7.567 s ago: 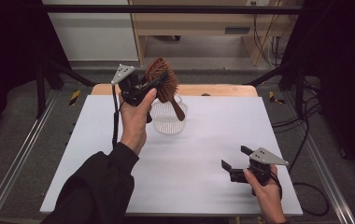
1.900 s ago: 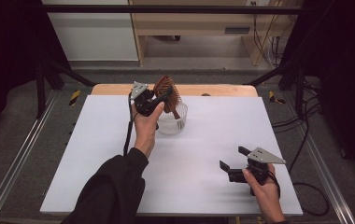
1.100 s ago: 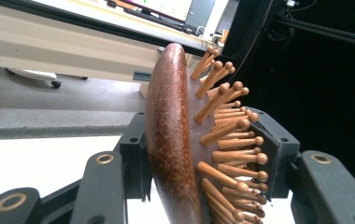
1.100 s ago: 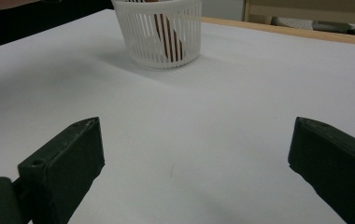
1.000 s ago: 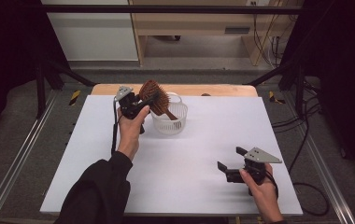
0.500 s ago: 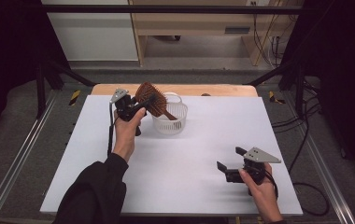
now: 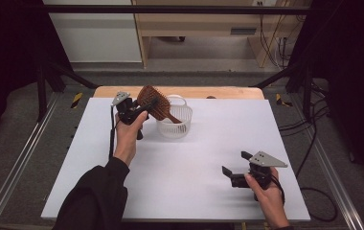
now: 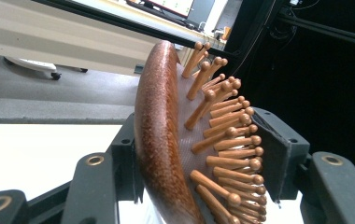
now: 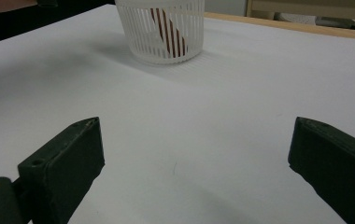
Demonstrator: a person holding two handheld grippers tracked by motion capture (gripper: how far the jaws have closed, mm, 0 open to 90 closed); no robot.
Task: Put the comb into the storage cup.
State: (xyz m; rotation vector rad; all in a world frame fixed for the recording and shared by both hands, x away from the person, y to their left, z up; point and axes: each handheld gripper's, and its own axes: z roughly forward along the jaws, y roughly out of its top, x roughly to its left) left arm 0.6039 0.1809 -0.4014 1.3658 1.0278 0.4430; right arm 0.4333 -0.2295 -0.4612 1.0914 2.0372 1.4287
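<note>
Left claw (image 7: 139, 112) loosening around hairbrush (image 7: 153, 101)

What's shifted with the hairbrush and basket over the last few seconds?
The left gripper lowered the wooden hairbrush, its handle now down inside the white basket. Its jaws have just been opening, with the brush head between them. The basket and the open right gripper stayed put.
</note>
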